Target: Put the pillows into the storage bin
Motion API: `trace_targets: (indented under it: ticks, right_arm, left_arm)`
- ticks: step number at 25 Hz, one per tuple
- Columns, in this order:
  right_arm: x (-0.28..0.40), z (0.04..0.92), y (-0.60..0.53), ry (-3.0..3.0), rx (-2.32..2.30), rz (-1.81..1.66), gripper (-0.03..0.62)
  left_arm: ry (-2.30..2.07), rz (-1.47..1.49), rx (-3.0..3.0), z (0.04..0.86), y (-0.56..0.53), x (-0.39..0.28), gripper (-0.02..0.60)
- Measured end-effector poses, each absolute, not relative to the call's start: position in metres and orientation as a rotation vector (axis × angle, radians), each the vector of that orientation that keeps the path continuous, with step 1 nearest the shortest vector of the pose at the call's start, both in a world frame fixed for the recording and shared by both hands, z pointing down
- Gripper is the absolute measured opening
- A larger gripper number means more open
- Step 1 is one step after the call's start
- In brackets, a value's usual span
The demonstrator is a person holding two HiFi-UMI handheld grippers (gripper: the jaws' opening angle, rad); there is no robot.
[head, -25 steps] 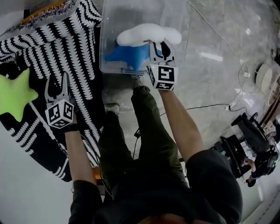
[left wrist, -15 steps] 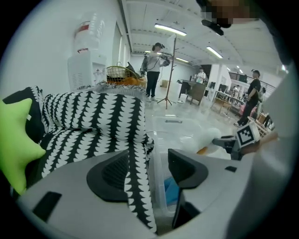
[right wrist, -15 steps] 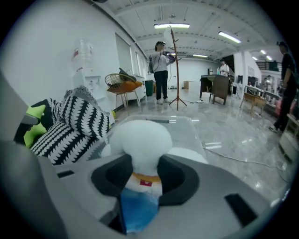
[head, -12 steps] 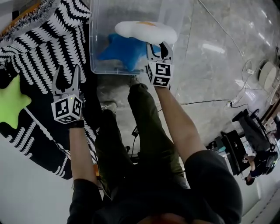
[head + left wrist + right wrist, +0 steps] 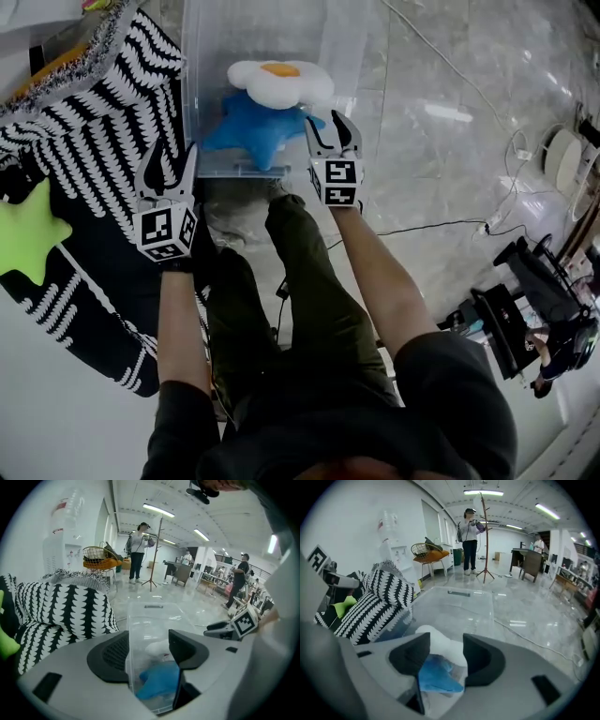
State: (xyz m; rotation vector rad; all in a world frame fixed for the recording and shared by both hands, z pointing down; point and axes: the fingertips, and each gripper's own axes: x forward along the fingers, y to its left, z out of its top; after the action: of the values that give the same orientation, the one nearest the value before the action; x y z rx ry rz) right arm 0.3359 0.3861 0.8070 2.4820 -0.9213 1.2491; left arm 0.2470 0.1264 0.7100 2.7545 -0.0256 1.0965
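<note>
My right gripper [image 5: 330, 127] hangs over the storage bin's [image 5: 347, 56] near edge, its empty jaws just been opening; inside, the white egg pillow [image 5: 279, 82] lies on the blue star pillow [image 5: 246, 131]. My left gripper [image 5: 170, 167] gapes wide and empty beside the bin's corner, and the green star pillow [image 5: 28, 234] lies on the black-and-white throw [image 5: 103, 103], well apart

Right gripper [image 5: 445, 654] open at the near end of the clear bin [image 5: 461, 604].
Its jaws have just been opening and press on nothing. Past the gap, a blue pillow [image 5: 436, 676] and a white pillow [image 5: 440, 645] lie touching in the bin. At left, a green pillow [image 5: 344, 605] rests against a striped cushion [image 5: 382, 599].
</note>
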Motion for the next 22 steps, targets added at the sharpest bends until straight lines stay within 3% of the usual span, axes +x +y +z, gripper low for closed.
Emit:
trace_targets:
  ticks: [12,22]
  right_arm:
    - [0.376,0.702,0.318,-1.122,2.468,1.047,0.206]
    - [0.284,0.581,0.097,-1.662,2.182,0.804,0.206]
  left_arm:
    - [-0.365,0.964,2.752,0.625,0.057,0.228,0.267]
    - [-0.956,0.736,2.646,0.514,-0.098,0.082,0.268]
